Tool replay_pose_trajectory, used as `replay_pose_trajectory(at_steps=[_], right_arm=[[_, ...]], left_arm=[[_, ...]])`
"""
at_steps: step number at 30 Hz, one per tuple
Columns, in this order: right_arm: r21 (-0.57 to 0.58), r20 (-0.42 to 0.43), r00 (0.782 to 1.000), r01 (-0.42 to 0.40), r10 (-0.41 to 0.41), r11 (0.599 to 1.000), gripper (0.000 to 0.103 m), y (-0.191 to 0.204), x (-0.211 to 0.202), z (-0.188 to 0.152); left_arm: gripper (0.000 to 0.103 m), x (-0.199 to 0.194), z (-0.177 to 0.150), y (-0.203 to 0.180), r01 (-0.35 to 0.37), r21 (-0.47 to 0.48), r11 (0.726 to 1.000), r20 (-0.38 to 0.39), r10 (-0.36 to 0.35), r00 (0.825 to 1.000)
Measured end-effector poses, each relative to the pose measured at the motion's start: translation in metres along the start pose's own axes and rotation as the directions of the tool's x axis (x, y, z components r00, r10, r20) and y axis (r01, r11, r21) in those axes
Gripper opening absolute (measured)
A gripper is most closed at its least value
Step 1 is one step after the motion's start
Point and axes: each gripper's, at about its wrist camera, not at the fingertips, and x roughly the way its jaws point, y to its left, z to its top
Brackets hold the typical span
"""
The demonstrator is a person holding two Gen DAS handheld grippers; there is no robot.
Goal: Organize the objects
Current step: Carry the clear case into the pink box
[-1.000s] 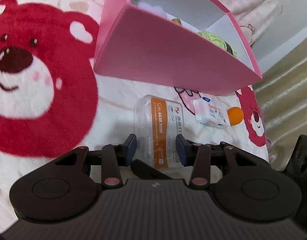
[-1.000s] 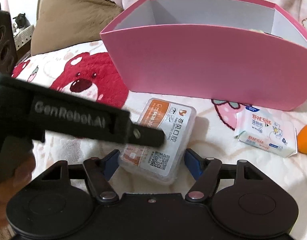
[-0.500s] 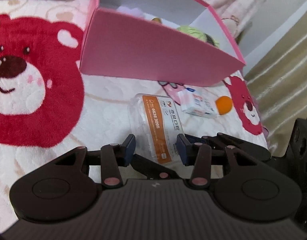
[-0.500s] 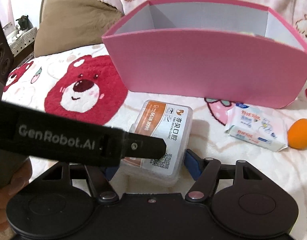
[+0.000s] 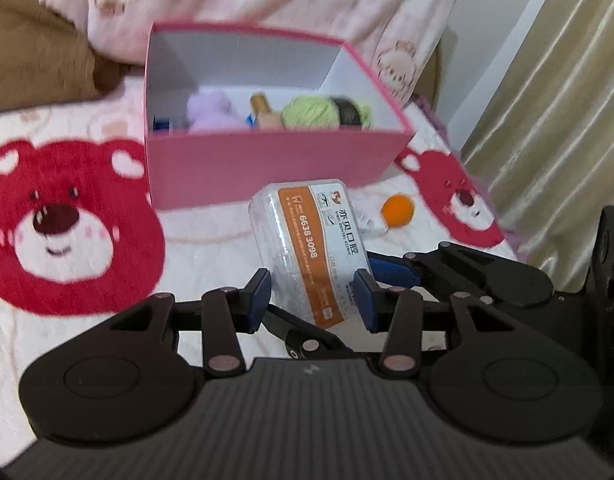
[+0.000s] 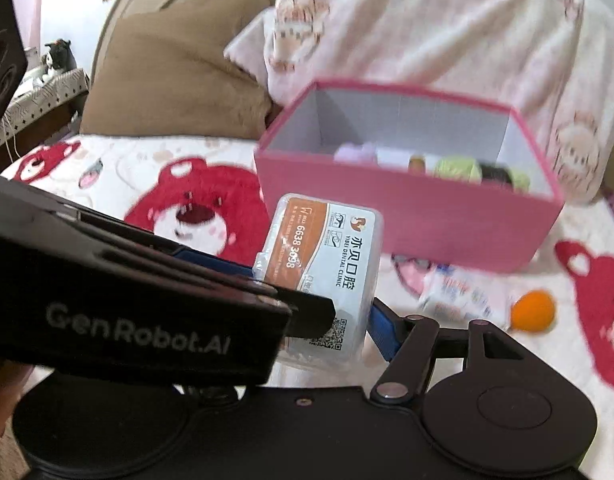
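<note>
A clear plastic case with an orange and white dental-clinic label (image 5: pixel 311 248) is lifted off the bed, tilted, in front of the pink box (image 5: pixel 267 164). My left gripper (image 5: pixel 313 300) is shut on its near end. My right gripper (image 6: pixel 307 316) is shut on the same case (image 6: pixel 331 264); its left finger is hidden behind the left gripper's body. The pink box (image 6: pixel 407 224) holds a lilac plush, a green yarn ball and other small items.
A white wet-wipe pack (image 6: pixel 463 292) and an orange ball (image 6: pixel 533 312) lie on the bear-print blanket to the right of the box. The orange ball shows in the left wrist view (image 5: pixel 397 210). A brown pillow (image 6: pixel 179 76) and pink bedding lie behind. Curtains (image 5: pixel 559 120) hang right.
Both grippers have risen with the case in them, lifting it off the blanket. The view now looks down into the box, which appears farther away.
</note>
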Motion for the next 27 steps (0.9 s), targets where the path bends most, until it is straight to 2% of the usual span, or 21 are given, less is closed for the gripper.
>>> replay_pose_trajectory(at_steps=[8, 11, 15, 18, 22, 24, 27], right_arm=[[-0.03, 0.101, 0.995, -0.006, 0.009, 1.0, 0.07, -0.007, -0.028, 0.069], [-0.006, 0.131, 0.991, -0.032, 0.033, 0.999, 0.07, -0.024, -0.027, 0.098], [-0.039, 0.136, 0.99, -0.02, 0.025, 0.999, 0.07, -0.044, -0.011, 0.131], [-0.025, 0.101, 0.995, -0.009, 0.011, 1.0, 0.07, -0.06, 0.013, 0.157], [-0.043, 0.038, 0.999, 0.014, -0.012, 0.999, 0.07, -0.079, 0.053, 0.181], [-0.05, -0.007, 1.0, 0.012, -0.012, 0.999, 0.07, -0.088, 0.076, 0.188], [-0.067, -0.059, 0.998, 0.028, -0.032, 0.997, 0.07, -0.092, 0.108, 0.192]], left_arm=[[0.043, -0.035, 0.075, -0.01, -0.02, 0.012, 1.0, 0.053, 0.019, 0.998], [0.041, -0.033, 0.106, -0.013, -0.022, 0.032, 0.999, 0.074, 0.02, 0.997], [0.041, -0.013, 0.141, -0.009, -0.003, -0.017, 1.0, 0.079, 0.005, 0.997], [0.041, 0.01, 0.166, 0.001, 0.012, -0.046, 0.999, 0.09, -0.007, 0.996], [0.041, 0.052, 0.192, 0.022, 0.03, -0.136, 0.99, 0.073, -0.02, 0.997], [0.041, 0.072, 0.199, 0.034, 0.027, -0.206, 0.978, 0.053, -0.017, 0.998], [0.04, 0.1, 0.206, 0.047, 0.005, -0.25, 0.968, 0.025, 0.001, 1.0]])
